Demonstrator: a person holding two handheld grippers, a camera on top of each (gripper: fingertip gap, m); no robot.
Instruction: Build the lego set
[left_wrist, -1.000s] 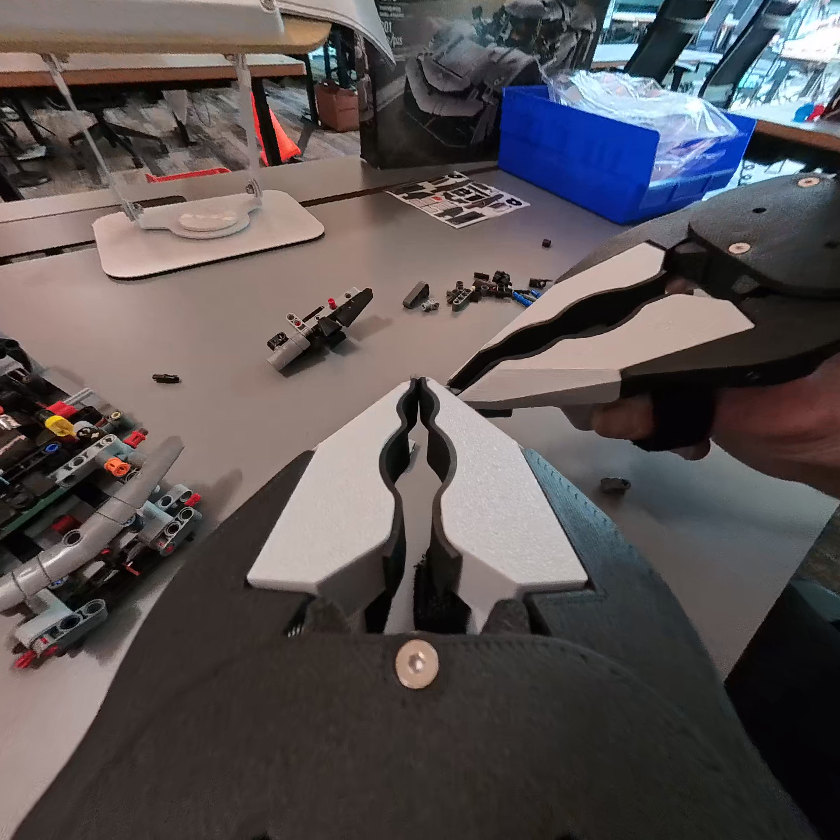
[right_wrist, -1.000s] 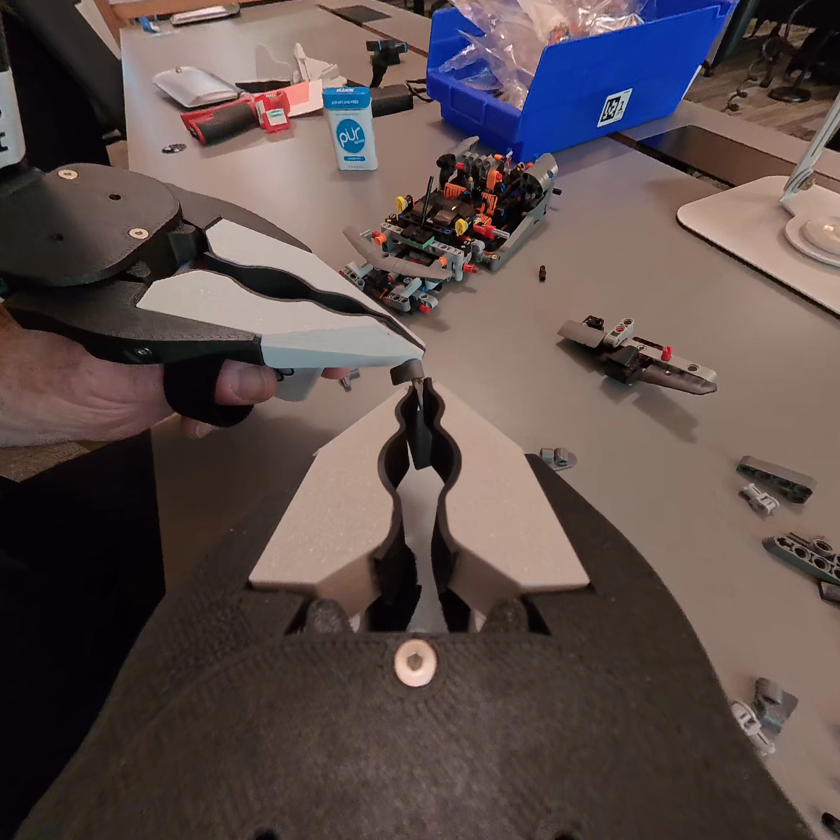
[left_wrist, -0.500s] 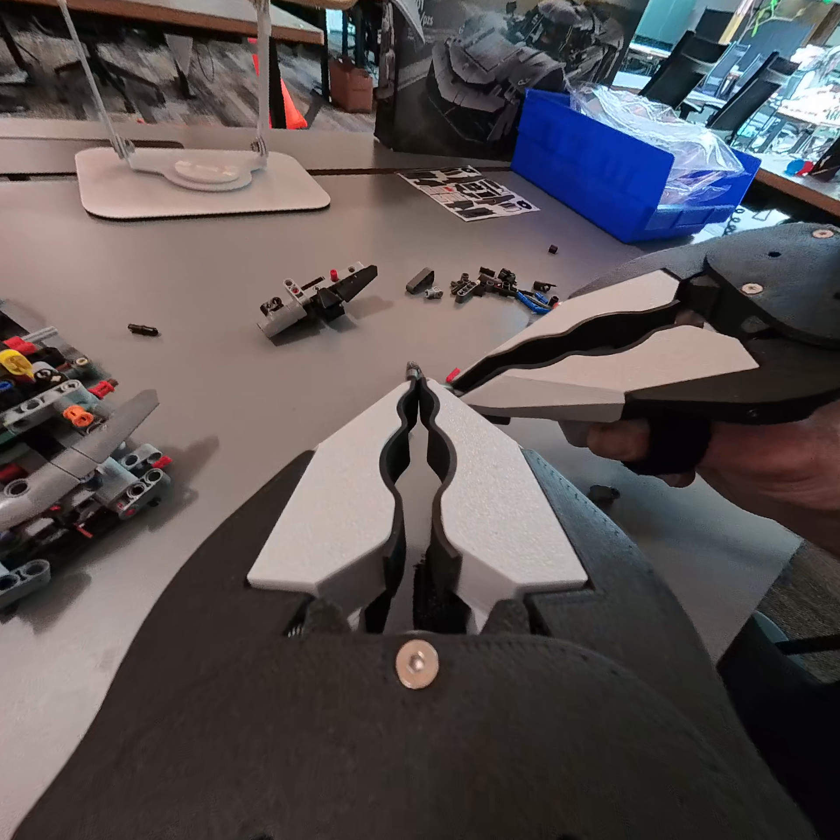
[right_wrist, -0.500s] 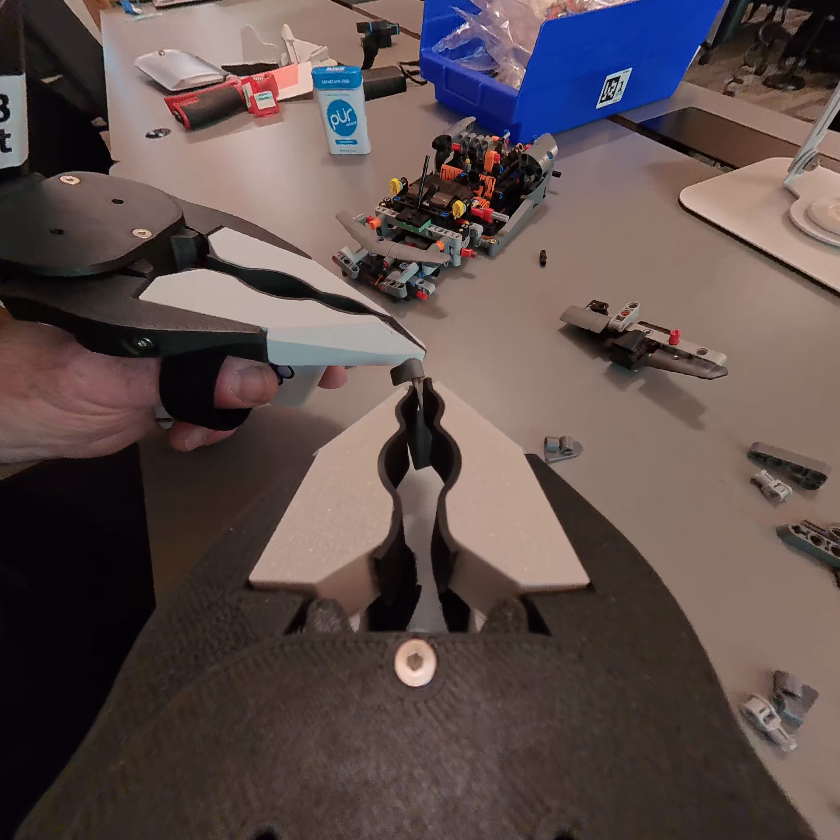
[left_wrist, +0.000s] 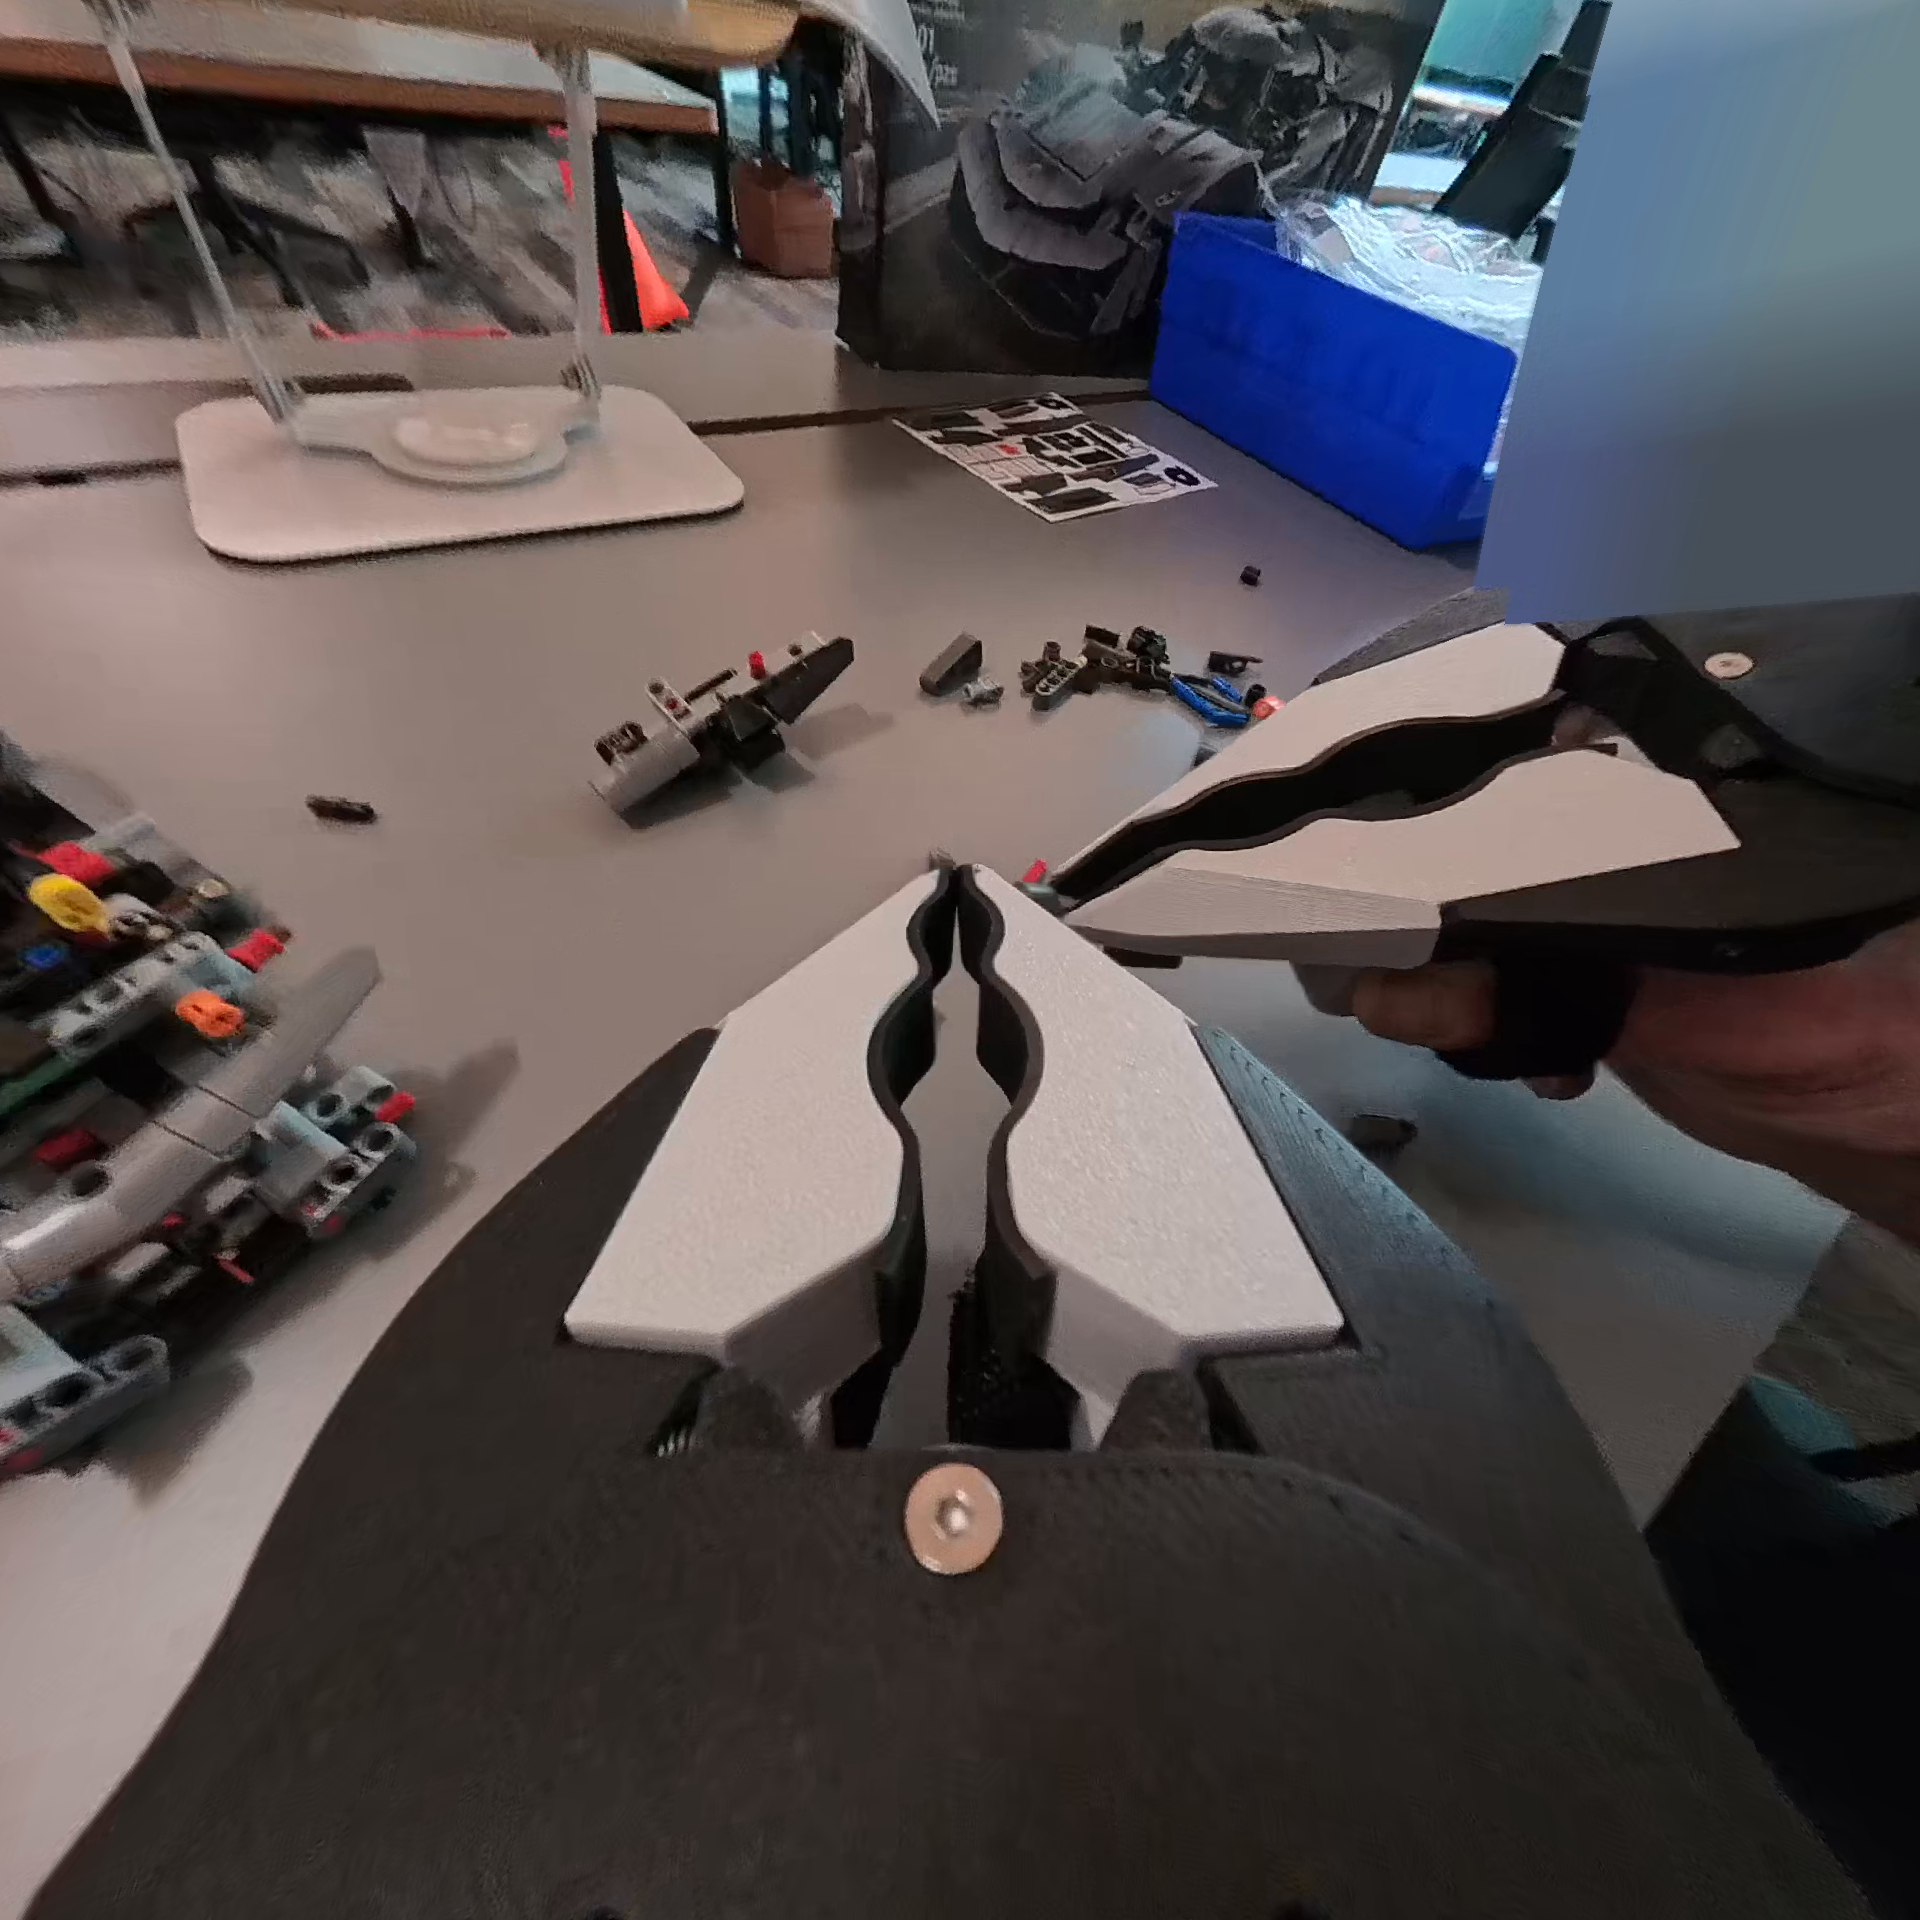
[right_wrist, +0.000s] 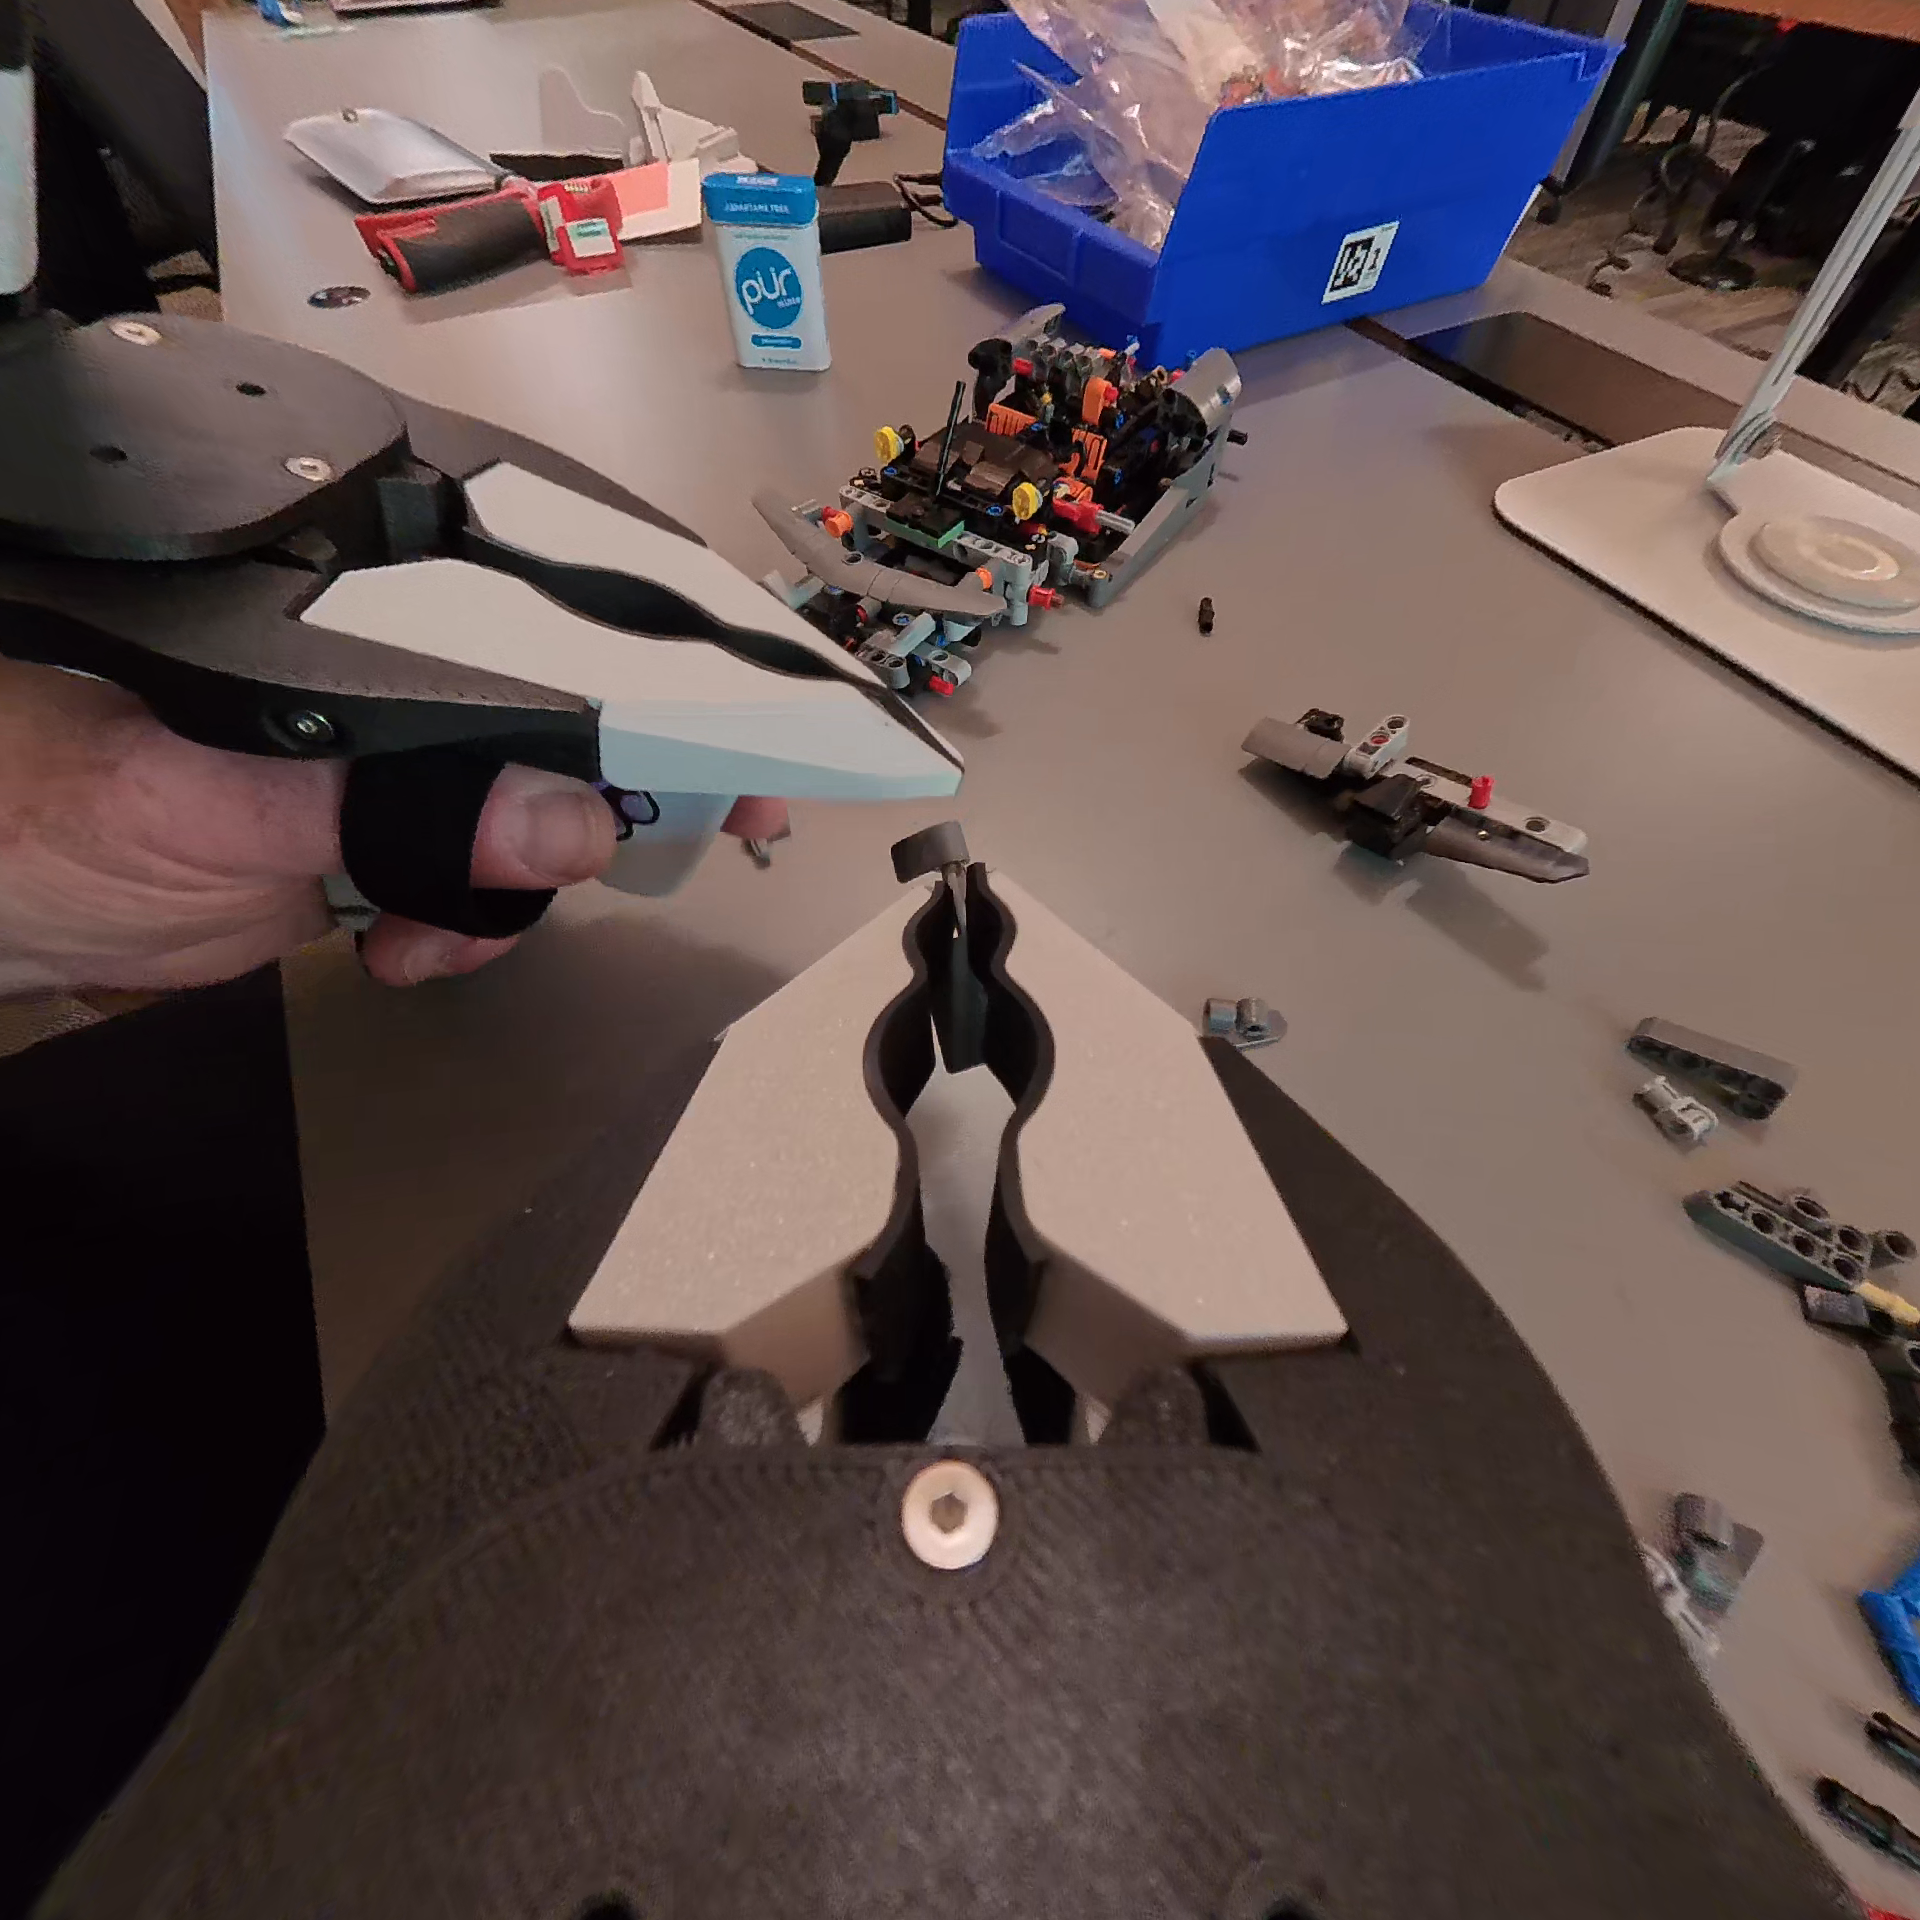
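Note:
My right gripper (right_wrist: 961, 883) is shut on a thin black Lego piece (right_wrist: 958, 1003). A grey pin and a dark round bush (right_wrist: 928, 854) stick out past its tips. My left gripper (left_wrist: 956, 873) is shut, with a tiny grey bit showing at its tip. In the right wrist view the left gripper (right_wrist: 951, 774) hovers just above the bush, not touching it. The right gripper (left_wrist: 1055, 899) comes in from the right, tip to tip with the left. The large colourful Lego model (right_wrist: 997, 520) sits on the grey table and also shows in the left wrist view (left_wrist: 156, 1091).
A small grey-black sub-assembly (left_wrist: 717, 727) lies mid-table. Loose pieces (left_wrist: 1101, 675) lie beyond it, and more loose pieces (right_wrist: 1787, 1236) lie at the right. A blue bin (right_wrist: 1247, 187) with plastic bags, a sticker sheet (left_wrist: 1055, 457), a white stand base (left_wrist: 457, 478) and a mint container (right_wrist: 769, 270) stand farther back. Only a small space, under 4 cm, lies between the two pairs of fingers. From either gripper's tips it is about 20 cm to the large colourful Lego model (right_wrist: 997, 520). The left camera catches it too, in the left wrist view (left_wrist: 72, 958).
The left gripper's tip touched the round bush on the right gripper's piece; now it has lifted slightly off it. Both grippers stay shut and close together.

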